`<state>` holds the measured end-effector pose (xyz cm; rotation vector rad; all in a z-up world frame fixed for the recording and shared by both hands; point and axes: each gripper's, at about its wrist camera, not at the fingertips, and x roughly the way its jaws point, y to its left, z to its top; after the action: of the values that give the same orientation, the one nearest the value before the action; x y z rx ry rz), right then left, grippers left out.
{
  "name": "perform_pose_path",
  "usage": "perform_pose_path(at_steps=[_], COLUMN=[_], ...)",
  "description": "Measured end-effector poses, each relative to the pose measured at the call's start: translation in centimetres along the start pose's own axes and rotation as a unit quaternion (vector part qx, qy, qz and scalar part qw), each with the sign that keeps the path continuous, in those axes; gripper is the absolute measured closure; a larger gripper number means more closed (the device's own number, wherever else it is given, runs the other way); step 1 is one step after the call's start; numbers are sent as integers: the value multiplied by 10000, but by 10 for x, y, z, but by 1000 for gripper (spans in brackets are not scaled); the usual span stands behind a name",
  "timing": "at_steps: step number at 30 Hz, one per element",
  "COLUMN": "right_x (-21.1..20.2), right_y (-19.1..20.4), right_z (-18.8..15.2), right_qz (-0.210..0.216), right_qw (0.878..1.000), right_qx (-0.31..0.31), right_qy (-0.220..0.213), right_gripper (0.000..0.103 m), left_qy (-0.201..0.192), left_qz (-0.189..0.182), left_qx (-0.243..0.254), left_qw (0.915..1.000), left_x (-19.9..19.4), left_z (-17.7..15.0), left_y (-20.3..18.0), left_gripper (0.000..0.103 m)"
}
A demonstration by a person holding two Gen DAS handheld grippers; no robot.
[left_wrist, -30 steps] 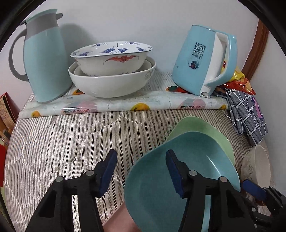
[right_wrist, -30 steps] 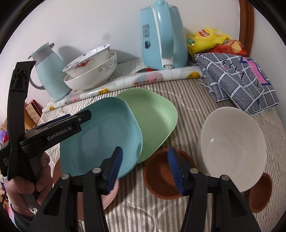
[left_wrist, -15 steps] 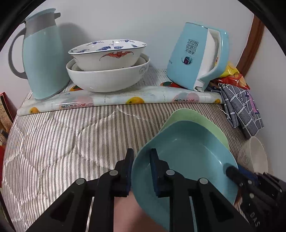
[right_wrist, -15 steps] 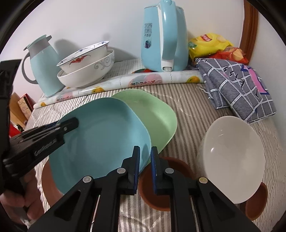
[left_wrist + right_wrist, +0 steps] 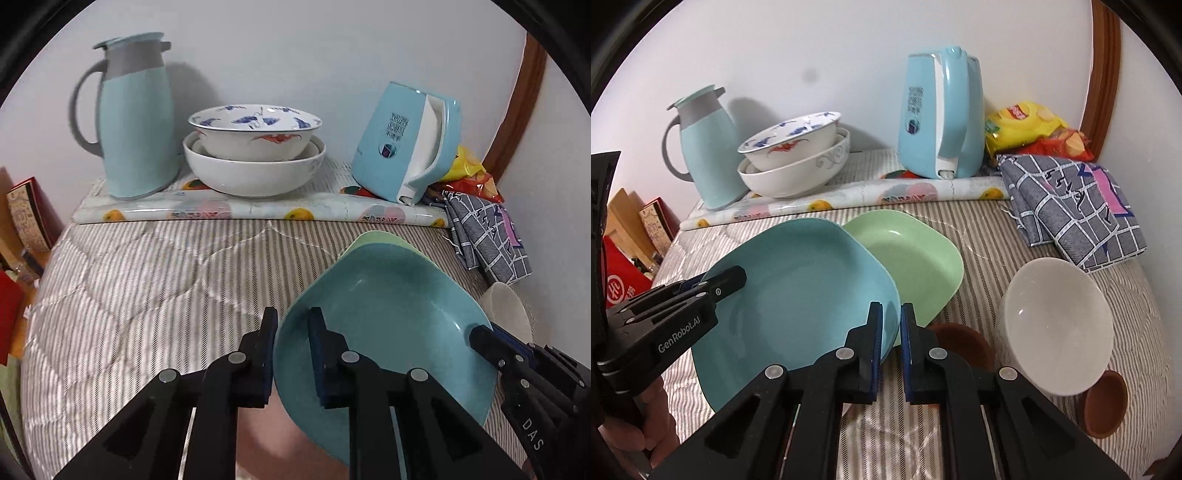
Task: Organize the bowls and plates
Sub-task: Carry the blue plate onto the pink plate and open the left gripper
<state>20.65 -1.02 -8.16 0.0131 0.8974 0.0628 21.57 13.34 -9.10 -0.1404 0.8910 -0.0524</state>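
Note:
A blue square plate [image 5: 388, 317] [image 5: 798, 295] is held tilted above the striped cloth. My left gripper [image 5: 291, 339] is shut on its left rim, and my right gripper [image 5: 891, 332] is shut on its right rim. A green plate [image 5: 912, 258] [image 5: 373, 238] lies flat behind it, partly covered. A white bowl [image 5: 1056, 325] [image 5: 506, 310] sits tilted at the right. Small brown dishes [image 5: 964, 343] lie under the plates, and another brown dish [image 5: 1106, 402] is beside the bowl. Two nested painted bowls [image 5: 255, 147] [image 5: 794, 155] stand at the back.
A light-blue jug [image 5: 136, 122] [image 5: 709, 147] and a blue kettle [image 5: 410, 140] [image 5: 942, 114] stand on a fruit-print mat [image 5: 258, 212] by the wall. A checked cloth [image 5: 1071, 206] and snack bags [image 5: 1023, 125] lie at the right. Boxes [image 5: 29, 218] sit off the left edge.
Both grippers were open a second ago and have shut on opposite rims of the blue plate. The plate has since lifted and tilted, partly covering the green one.

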Motion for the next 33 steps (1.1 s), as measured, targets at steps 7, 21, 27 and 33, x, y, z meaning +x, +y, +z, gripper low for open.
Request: perform_pose_path(at_steps=[7, 21, 27, 33], right_x=[-14, -5, 5, 16], right_y=[19, 39, 38, 35], right_z=[-14, -46, -50, -49], right_qz=[122, 298, 254, 188], right_qw=[9998, 9984, 9982, 9983], right_qx=[-154, -346, -376, -387], right_qy=[16, 327, 386, 402], right_gripper=[94, 94, 94, 94], left_qy=[-37, 230, 356, 346], left_qz=[164, 291, 260, 336], left_qx=[-84, -264, -269, -147], left_qw=[9998, 9990, 9987, 9987], left_x=[-22, -18, -6, 2], left_z=[-19, -55, -62, -59], left_y=[17, 41, 41, 37], left_gripper=[86, 87, 87, 87])
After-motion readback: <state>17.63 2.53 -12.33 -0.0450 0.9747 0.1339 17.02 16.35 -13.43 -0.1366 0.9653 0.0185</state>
